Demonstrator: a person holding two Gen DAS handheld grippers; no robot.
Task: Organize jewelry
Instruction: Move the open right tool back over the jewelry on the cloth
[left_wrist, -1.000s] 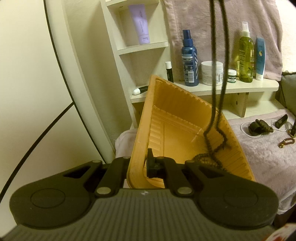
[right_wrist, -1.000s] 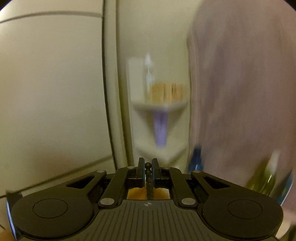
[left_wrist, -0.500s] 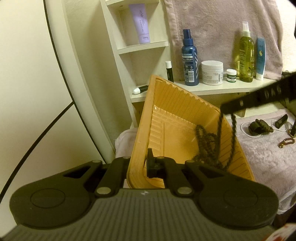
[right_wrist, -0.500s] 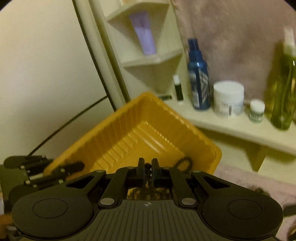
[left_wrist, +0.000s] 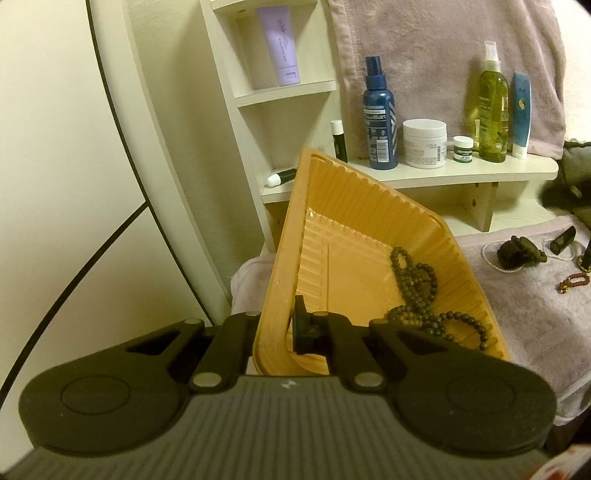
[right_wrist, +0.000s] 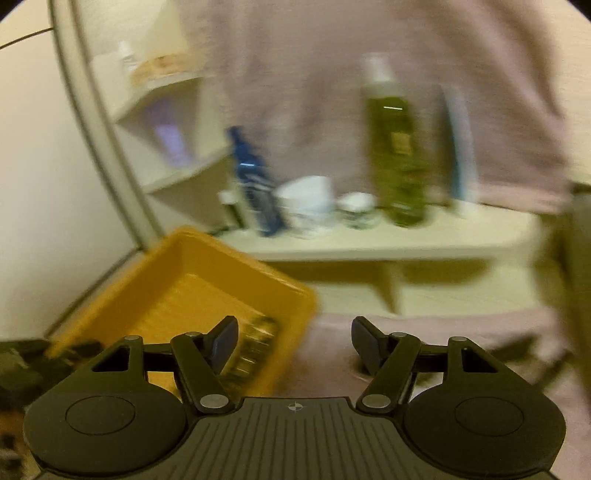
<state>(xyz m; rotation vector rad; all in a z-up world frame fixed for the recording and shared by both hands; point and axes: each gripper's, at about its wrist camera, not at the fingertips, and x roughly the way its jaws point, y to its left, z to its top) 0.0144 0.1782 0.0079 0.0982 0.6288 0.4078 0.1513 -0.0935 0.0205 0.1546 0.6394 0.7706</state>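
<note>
My left gripper (left_wrist: 281, 329) is shut on the near rim of an orange ribbed tray (left_wrist: 286, 254) and holds it tilted up. A long string of dark wooden beads (left_wrist: 415, 291) lies loose in the tray's lower right corner. My right gripper (right_wrist: 294, 341) is blurred; its jaws are opening and nothing is between them. It hangs just right of the tray (right_wrist: 173, 284), over the pale towel (right_wrist: 332, 369). More jewelry lies on the towel at the right: a dark bundle (left_wrist: 517, 253) on a pearl string (left_wrist: 489, 263) and an amber bead bracelet (left_wrist: 574, 282).
A cream shelf unit (left_wrist: 461, 173) behind the tray carries a blue spray bottle (left_wrist: 378, 118), a white jar (left_wrist: 424, 144), a green bottle (left_wrist: 489, 107) and tubes. A pink towel (left_wrist: 424, 44) hangs above it. A pale wall panel fills the left.
The bead string hung from my right gripper over the tray, came down into it, and now lies free. The right gripper has opened and swung off to the right. The left has not moved.
</note>
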